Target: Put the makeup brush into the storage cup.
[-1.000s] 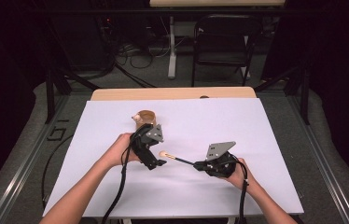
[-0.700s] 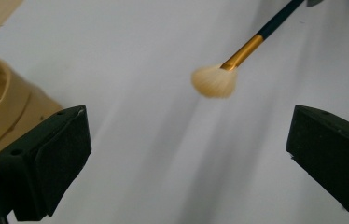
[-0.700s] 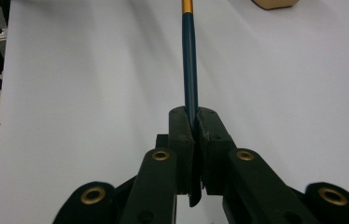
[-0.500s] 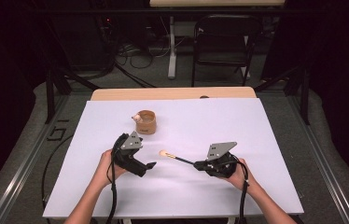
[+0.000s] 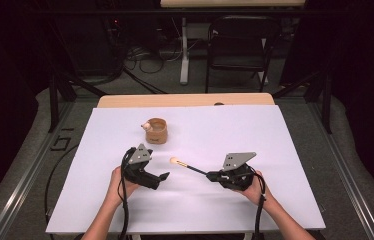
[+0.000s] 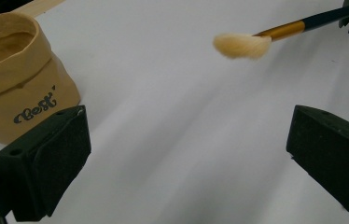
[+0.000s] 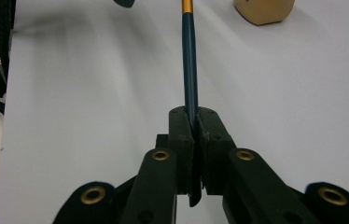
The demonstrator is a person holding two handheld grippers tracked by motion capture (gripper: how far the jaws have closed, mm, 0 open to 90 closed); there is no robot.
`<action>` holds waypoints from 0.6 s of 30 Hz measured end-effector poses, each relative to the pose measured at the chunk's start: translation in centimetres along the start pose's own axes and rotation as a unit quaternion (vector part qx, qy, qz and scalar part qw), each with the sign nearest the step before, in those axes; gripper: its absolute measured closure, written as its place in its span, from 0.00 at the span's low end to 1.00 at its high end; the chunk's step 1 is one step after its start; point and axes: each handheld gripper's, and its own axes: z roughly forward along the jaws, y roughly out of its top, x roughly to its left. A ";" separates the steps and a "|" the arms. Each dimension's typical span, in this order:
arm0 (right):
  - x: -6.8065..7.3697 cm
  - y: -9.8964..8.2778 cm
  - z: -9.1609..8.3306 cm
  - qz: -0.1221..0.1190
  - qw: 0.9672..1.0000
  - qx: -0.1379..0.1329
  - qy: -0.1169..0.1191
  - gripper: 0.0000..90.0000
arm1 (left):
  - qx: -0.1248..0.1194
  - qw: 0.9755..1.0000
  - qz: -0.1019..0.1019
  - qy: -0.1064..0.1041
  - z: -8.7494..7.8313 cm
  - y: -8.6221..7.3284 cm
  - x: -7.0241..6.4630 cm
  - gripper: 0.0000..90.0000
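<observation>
Pulled my left tool (image 5: 161, 177) back toward me and down since a second ago, away from the tan pot (image 5: 156, 130); its jaws stand wide, nothing between them. My right tool (image 5: 214, 176) has not shifted, clamped tight on the dark handle of the brush (image 5: 187, 165), bristle tip raised over the white surface (image 5: 275, 150), between both tools. Farther off, the pot stands free, something pale inside, hard to identify. Likely next: brush into pot.
</observation>
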 end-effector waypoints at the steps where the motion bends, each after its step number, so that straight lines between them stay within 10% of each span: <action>1: 0.1 0.0 0.1 0.004 1.000 -0.008 -0.003 0.95 | -0.005 1.000 -0.007 -0.001 0.2 -0.1 -0.1 0.00; 18: 1.0 1.0 1.1 0.023 0.998 -0.057 -0.017 0.95 | -0.040 0.999 -0.032 -0.011 1.1 -0.2 -0.7 0.00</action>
